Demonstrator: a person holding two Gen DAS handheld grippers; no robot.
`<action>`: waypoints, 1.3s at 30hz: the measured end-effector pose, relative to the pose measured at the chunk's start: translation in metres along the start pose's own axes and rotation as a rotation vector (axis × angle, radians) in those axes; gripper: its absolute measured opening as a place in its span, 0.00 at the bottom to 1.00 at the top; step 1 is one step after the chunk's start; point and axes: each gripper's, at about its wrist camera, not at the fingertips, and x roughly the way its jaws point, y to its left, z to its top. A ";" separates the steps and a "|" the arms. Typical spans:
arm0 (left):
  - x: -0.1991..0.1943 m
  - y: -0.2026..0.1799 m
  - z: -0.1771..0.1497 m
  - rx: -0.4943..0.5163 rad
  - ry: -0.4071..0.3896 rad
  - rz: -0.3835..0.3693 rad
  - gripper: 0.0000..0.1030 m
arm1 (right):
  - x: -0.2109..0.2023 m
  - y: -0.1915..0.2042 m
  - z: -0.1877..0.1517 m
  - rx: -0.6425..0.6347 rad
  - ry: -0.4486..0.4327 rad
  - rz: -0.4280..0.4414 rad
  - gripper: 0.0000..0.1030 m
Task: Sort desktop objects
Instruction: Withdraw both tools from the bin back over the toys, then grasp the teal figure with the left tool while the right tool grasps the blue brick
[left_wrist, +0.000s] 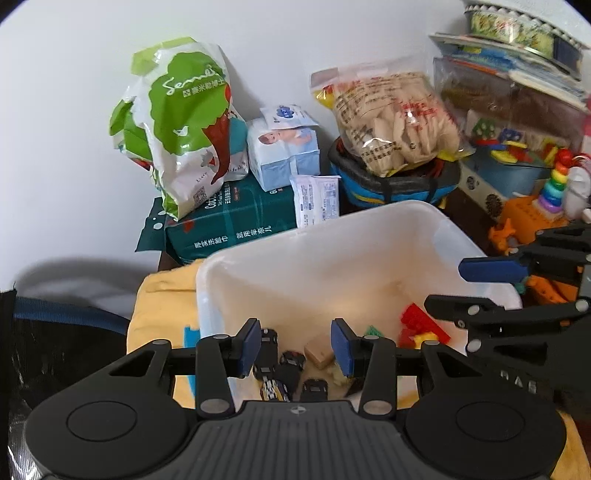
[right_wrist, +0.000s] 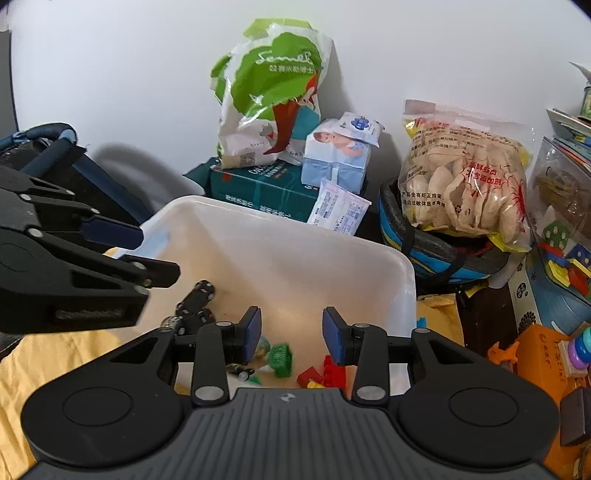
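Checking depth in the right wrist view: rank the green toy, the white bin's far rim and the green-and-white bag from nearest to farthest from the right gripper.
1. green toy, in the bin, between the fingers.
2. white bin far rim, ahead.
3. green-and-white bag, by the back wall.

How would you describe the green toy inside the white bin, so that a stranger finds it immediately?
Find the white plastic bin at the centre. On its floor, near the front, a green ridged toy lies left of the red building bricks. It is the only bright green piece of that size there.
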 end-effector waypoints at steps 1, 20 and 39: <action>-0.006 0.000 -0.008 0.004 -0.001 -0.022 0.53 | -0.003 0.001 -0.003 -0.004 -0.002 0.002 0.41; 0.074 -0.022 -0.112 -0.173 0.366 0.037 0.55 | -0.013 0.028 -0.078 -0.029 0.094 0.064 0.42; 0.066 0.045 -0.143 -0.036 0.329 -0.129 0.25 | 0.052 0.078 -0.093 -0.179 0.142 0.248 0.51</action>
